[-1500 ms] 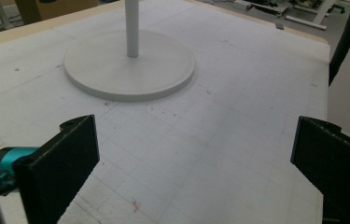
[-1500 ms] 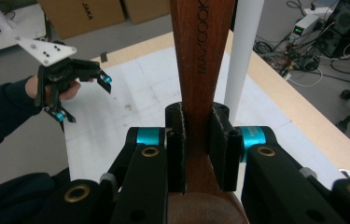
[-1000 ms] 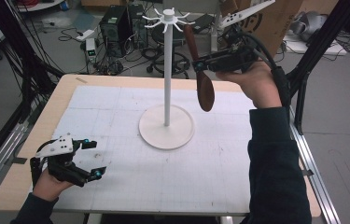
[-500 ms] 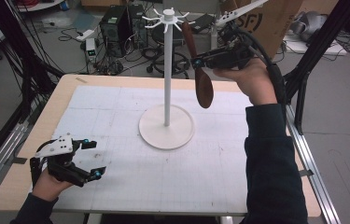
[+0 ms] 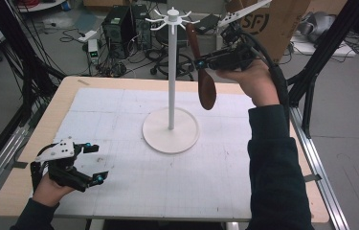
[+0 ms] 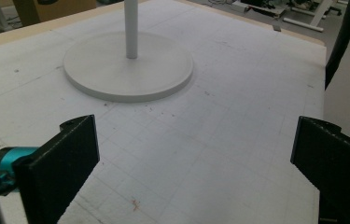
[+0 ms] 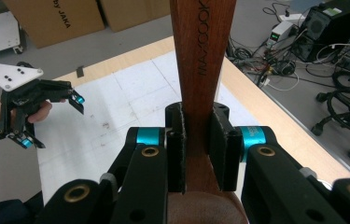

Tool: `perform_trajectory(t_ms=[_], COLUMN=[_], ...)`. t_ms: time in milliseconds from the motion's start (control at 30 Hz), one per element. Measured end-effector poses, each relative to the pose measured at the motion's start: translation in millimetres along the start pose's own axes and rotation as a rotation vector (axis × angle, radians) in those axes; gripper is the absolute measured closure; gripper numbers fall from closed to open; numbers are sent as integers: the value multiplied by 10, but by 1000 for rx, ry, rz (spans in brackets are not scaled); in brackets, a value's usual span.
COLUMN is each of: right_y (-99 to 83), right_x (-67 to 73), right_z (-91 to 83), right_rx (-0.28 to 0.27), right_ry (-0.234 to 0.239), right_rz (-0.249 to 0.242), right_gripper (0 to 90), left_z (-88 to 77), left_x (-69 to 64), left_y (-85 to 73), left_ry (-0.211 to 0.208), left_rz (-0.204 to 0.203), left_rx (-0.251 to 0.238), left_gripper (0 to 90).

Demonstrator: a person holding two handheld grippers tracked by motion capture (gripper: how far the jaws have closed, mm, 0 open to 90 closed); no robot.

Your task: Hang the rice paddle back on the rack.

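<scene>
A wooden spoon (image 5: 201,72) is being gripped at mid-handle by the clenched right gripper (image 5: 201,62) just right of the white hook stand (image 5: 171,72), where it is risking being knocked against a prong, while the left gripper (image 5: 93,163) is being rested released at the near left.

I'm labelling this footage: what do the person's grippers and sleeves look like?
Both the left gripper and right gripper are black, with teal accents by the jaws and a pale three-cornered plate on top. A thick black cable trails from the right one. Sleeves are dark.
</scene>
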State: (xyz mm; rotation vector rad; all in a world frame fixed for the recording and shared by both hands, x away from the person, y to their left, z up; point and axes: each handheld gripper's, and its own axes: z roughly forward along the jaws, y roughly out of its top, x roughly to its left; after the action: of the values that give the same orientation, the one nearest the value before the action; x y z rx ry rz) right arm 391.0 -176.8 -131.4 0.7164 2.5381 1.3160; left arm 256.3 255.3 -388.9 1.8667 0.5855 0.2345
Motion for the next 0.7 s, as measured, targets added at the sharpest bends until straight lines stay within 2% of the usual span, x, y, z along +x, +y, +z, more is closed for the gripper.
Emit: perform_trajectory(t_ms=[533, 700], right_y=[31, 37], right_x=[-67, -73], right_z=[132, 162], right_rx=[-1, -4], right_ry=[5, 5], right_rz=[25, 15], right_gripper=[779, 770], left_z=[-7, -6], left_x=[4, 1], left_y=[-10, -15], left_ry=[-4, -4], left_rz=[-5, -4], left_rx=[-2, 2], left_gripper=[16, 16])
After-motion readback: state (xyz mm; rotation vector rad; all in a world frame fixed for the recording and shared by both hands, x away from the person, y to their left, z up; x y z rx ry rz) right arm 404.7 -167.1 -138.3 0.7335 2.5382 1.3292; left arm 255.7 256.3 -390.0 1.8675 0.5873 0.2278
